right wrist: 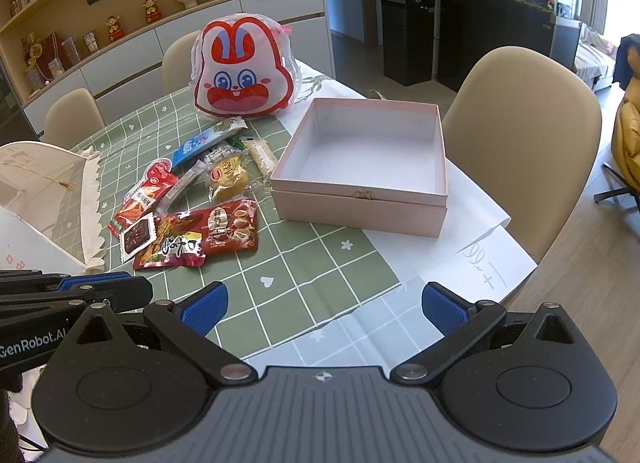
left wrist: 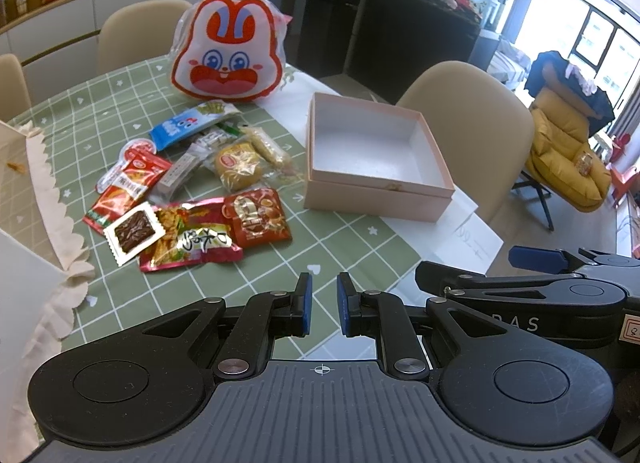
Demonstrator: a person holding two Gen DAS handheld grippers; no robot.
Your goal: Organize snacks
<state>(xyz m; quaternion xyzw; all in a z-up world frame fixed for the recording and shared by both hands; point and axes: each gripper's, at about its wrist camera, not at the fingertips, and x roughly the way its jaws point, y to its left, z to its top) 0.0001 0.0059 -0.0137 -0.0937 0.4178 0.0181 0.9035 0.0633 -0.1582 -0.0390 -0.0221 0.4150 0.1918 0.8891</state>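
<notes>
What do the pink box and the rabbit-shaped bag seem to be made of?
The pink box looks like rigid paperboard with a matte finish: straight thin walls, crisp corners, a dull white lining and no shine. The rabbit-shaped bag looks like thin glossy plastic film, printed red and white: a clear, wrinkled edge runs around it and catches the light. Neither is certain from sight alone.

Bare tablecloth [right wrist: 304,283] lies open before the snack pile [right wrist: 188,199] and pink box [right wrist: 360,211].

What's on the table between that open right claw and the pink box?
Nothing but cloth. In the right wrist view, bare green checked tablecloth and white paper run from the right gripper to the pink box.
</notes>
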